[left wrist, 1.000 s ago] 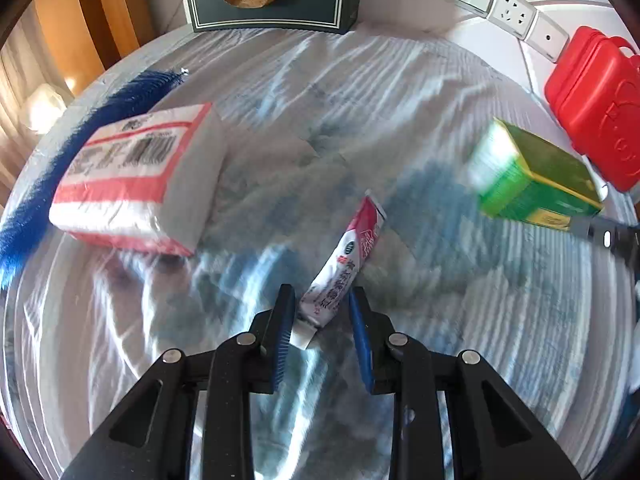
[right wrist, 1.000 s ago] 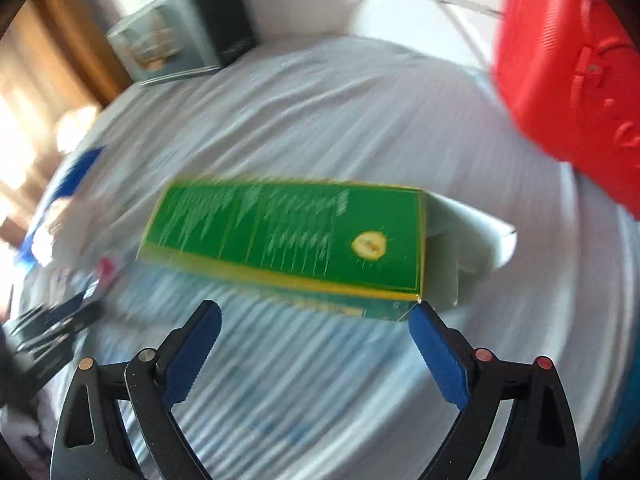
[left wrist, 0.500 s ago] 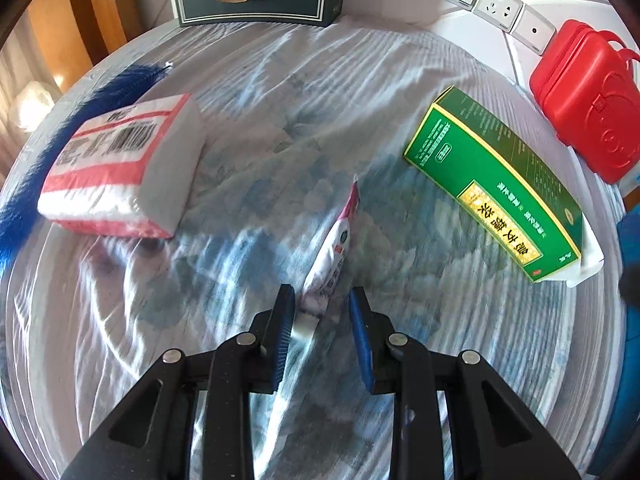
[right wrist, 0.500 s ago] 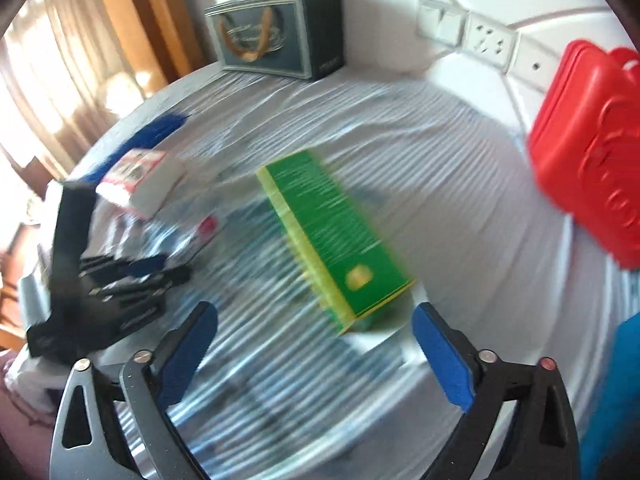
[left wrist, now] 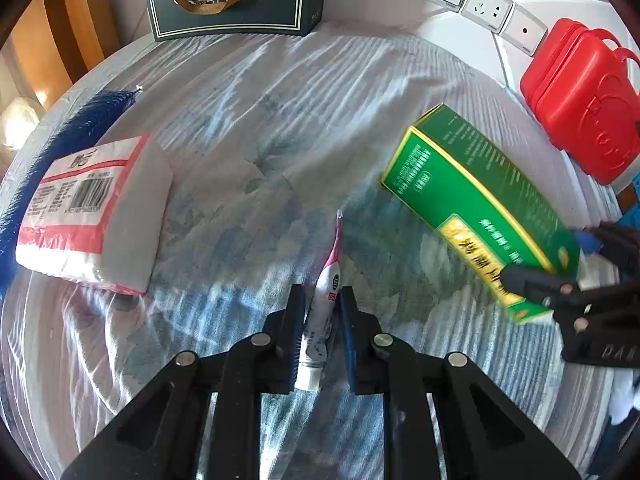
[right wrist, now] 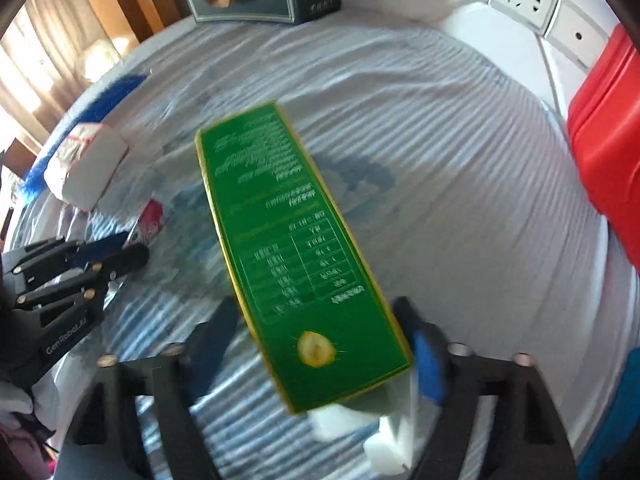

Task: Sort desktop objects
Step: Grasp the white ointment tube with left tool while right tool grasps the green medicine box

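We see the small pink-and-white tube point(left wrist: 325, 308) clamped between our left gripper point(left wrist: 320, 312) fingers, its cap end near us. To the right, the green box point(right wrist: 296, 256), blurred, sits gripped between our right gripper point(right wrist: 316, 344) fingers, its near flap partly hidden. A tissue pack point(left wrist: 92, 212) lies far left on the striped cloth point(left wrist: 280, 120).

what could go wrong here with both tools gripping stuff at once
The right tool grips only the near end of the long green box, so the far end could sag or twist loose. The box's white end flap hangs open, so contents might drop out. The left tool pinches the thin tube near its cap; squeezing could push paste out or let it slip.
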Motion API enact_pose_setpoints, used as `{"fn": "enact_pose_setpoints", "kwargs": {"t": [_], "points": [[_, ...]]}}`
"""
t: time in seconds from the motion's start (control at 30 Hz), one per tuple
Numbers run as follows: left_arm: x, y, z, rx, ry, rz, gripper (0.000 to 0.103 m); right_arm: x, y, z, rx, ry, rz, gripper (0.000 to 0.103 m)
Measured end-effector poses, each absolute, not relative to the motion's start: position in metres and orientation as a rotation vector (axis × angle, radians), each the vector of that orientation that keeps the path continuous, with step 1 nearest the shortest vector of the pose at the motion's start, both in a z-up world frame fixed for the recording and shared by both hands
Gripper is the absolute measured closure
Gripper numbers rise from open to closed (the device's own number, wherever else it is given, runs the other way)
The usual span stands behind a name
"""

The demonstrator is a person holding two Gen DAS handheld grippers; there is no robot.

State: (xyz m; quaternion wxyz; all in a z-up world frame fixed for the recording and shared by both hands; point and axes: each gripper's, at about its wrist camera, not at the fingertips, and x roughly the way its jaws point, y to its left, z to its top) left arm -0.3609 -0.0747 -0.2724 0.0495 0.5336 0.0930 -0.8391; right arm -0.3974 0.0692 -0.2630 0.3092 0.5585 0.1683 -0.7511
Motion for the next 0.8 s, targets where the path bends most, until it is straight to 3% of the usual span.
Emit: {"fn": "enact_pose_setpoints", "kwargs": {"t": [0.23, 0.27, 0.3, 0.43, 0.57, 0.67, 0.77, 0.8], "points": [[-0.359, -0.076, -0.261, 1.587, 0.29, -2.581, 0.087, -0.406, 0.05, -0.26, 1.428, 0.416, -2.017, 0.024], [-0.359, -0.077, -0.257, 1.576, 0.288, -2.583, 0.087, -0.408, 0.046, -0.263, 1.432, 0.414, -2.025, 0.028], [-0.358, -0.078, -0.255, 1.568, 0.289, -2.585, 0.087, -0.41, 0.042, -0.267, 1.448, 0.414, -2.03, 0.04], [-0.352, -0.085, -0.252, 1.563, 0.294, -2.58, 0.087, -0.395, 0.041, -0.278, 1.49, 0.382, -2.001, 0.05], [-0.35, -0.083, -0.256, 1.612, 0.295, -2.593, 0.087, -0.38, 0.049, -0.281, 1.522, 0.347, -1.997, 0.05], [-0.356, -0.077, -0.263, 1.65, 0.192, -2.577, 0.086, -0.374, 0.054, -0.283, 1.537, 0.349, -2.012, 0.049], [-0.362, -0.079, -0.269, 1.654, 0.128, -2.534, 0.079, -0.371, 0.053, -0.284, 1.54, 0.349, -2.016, 0.043], [-0.364, -0.081, -0.274, 1.684, 0.148, -2.52, 0.076, -0.37, 0.052, -0.284, 1.537, 0.338, -2.015, 0.036]]}}
